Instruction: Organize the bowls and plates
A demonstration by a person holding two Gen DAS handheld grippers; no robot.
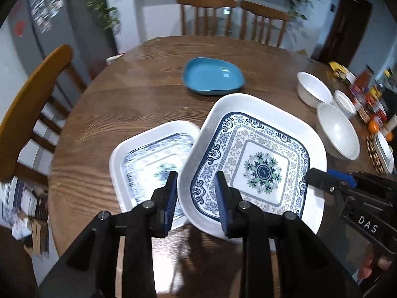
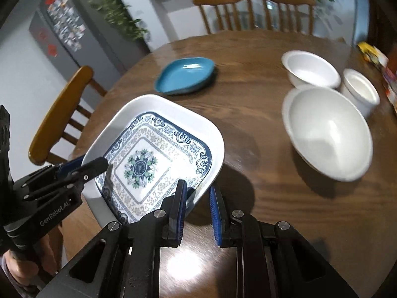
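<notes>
A square patterned plate [image 1: 258,164] is held tilted above the round wooden table [image 1: 139,84]. My left gripper [image 1: 196,193] is shut on its left rim. My right gripper [image 2: 196,196] is shut on its right rim, and it also shows in the left wrist view [image 1: 320,178]. The plate appears in the right wrist view [image 2: 153,159] too. A second patterned square plate [image 1: 151,159] lies on the table just left of and partly under the held one. A blue dish [image 1: 213,75] sits farther back. Three white bowls [image 2: 330,134] [image 2: 310,68] [image 2: 359,92] stand at the right.
Wooden chairs stand at the far side [image 1: 206,15] and the left [image 1: 32,104] of the table. Jars, packets and oranges [image 1: 369,99] crowd the table's right edge. The near table edge lies under the grippers.
</notes>
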